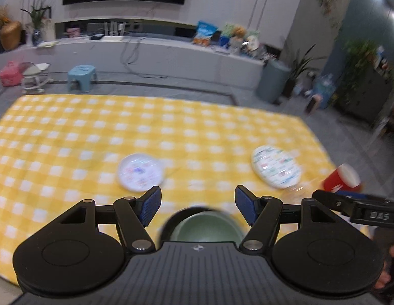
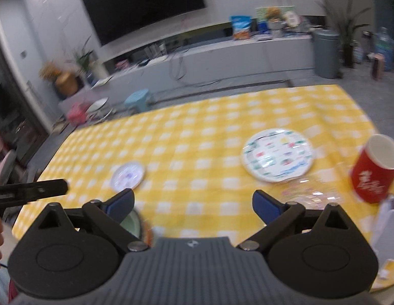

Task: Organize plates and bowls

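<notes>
On the yellow checked tablecloth (image 1: 70,132) lie a small white plate (image 1: 140,171) (image 2: 127,175) and a larger patterned plate (image 1: 275,169) (image 2: 277,155). A green bowl with a dark rim (image 1: 204,226) (image 2: 132,225) sits near the front edge. It is partly hidden by the gripper bodies. My left gripper (image 1: 198,207) hovers above the bowl, open, its blue pads (image 1: 151,208) clear of the rim. My right gripper (image 2: 194,206) is open over bare cloth with nothing between its fingers. Both views are blurred.
A red mug (image 2: 372,175) (image 1: 342,178) stands at the right, beside the large plate. A clear wrapper (image 2: 306,195) and a white object (image 2: 390,228) lie near it. Beyond the table are a blue stool (image 1: 81,76), a grey bin (image 1: 272,81) and a TV bench.
</notes>
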`<state>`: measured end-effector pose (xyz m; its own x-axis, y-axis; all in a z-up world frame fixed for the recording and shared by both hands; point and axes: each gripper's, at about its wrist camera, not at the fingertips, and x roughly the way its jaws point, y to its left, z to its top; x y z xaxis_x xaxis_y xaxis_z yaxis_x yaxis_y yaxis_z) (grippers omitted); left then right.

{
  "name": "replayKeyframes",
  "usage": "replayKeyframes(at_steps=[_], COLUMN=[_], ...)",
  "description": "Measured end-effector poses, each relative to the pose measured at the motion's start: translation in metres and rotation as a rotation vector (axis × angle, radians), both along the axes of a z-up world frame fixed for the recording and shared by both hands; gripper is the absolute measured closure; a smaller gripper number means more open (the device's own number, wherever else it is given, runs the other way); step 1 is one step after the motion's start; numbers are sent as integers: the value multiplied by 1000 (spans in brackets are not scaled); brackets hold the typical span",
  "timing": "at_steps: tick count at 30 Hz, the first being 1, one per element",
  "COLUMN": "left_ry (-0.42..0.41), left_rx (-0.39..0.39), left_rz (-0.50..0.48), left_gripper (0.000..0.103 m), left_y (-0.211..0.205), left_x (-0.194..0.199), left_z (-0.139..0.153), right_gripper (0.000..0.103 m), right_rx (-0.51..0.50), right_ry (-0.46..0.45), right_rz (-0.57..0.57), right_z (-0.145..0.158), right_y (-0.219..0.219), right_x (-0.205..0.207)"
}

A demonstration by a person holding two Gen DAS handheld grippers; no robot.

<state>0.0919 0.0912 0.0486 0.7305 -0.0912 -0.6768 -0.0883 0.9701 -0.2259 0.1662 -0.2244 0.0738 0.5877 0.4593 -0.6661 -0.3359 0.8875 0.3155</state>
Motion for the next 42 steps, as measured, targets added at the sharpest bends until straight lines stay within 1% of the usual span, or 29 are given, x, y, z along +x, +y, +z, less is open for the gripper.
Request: replayKeyframes(at_steps=[3, 6, 8, 10, 14, 17, 19, 20, 21, 22, 24, 25, 27, 29, 31, 33, 35, 38, 39, 41, 42], left_ry=[-9, -14, -14, -1, 52, 130, 189, 213, 231, 246, 269, 276, 296, 328, 334, 321, 324, 337, 347, 380, 397], left_rx=[-31, -5, 0, -3, -23, -60, -70, -67, -63, -54, -32, -30, -33, -5, 47, 75, 73, 51, 45, 49, 52], left_rz=[-31, -31, -50, -79, -137, -193, -218, -216, -206, -197, -211, -229, -266, -314, -331, -322, -325, -305, -310, -337, -353], left_gripper=[25, 25, 25, 25, 26, 28, 29, 30, 33, 33, 33, 33, 33, 33, 33, 33, 33, 33, 33, 33, 33], left_y=[-12, -28, -39, -48, -60, -63, -66, -68, -70, -73, -80, -84, -92, -100, -107, -108, -105, -98, -98, -105, -110], left_x=[14, 28, 38, 50, 80, 102, 115, 122, 128, 131, 134, 135, 135, 137, 138, 138, 140, 142, 143, 147, 149], left_z=[7, 9, 8, 4, -11, -30, -45, -53, -59, -64, -74, -78, -85, -91, -93, -90, -88, -85, -85, -90, -93], right_gripper=[6, 6, 6, 6, 7, 11, 13, 18, 20, 25, 26, 26, 26, 26, 26, 28, 28, 29, 29, 30, 34], right_rx=[3, 0, 1, -6, -71, -121, -106, -92, -78, -70, -86, -114, -179, -225, -216, -191, -177, -123, -119, -162, -188], right_ry=[4, -10, -12, 7, 29, 67, 94, 114, 145, 185, 225, 233, 232, 235, 271, 297, 299, 288, 288, 284, 286], right_rz=[-77, -124, -154, -192, -175, -158, -158, -160, -160, -162, -161, -147, -113, -102, -114, -105, -103, -99, -93, -122, -155], right_z=[9, 17, 21, 21, 7, -17, -38, -47, -58, -68, -79, -84, -89, -98, -106, -111, -112, -103, -101, -100, -101], right_y=[-27, -48, -62, -73, -77, -73, -74, -75, -76, -78, -78, -78, -79, -84, -91, -96, -97, -98, -98, -97, -99], right_x=[13, 27, 39, 53, 76, 89, 93, 96, 100, 104, 106, 105, 102, 101, 103, 102, 103, 103, 103, 104, 104])
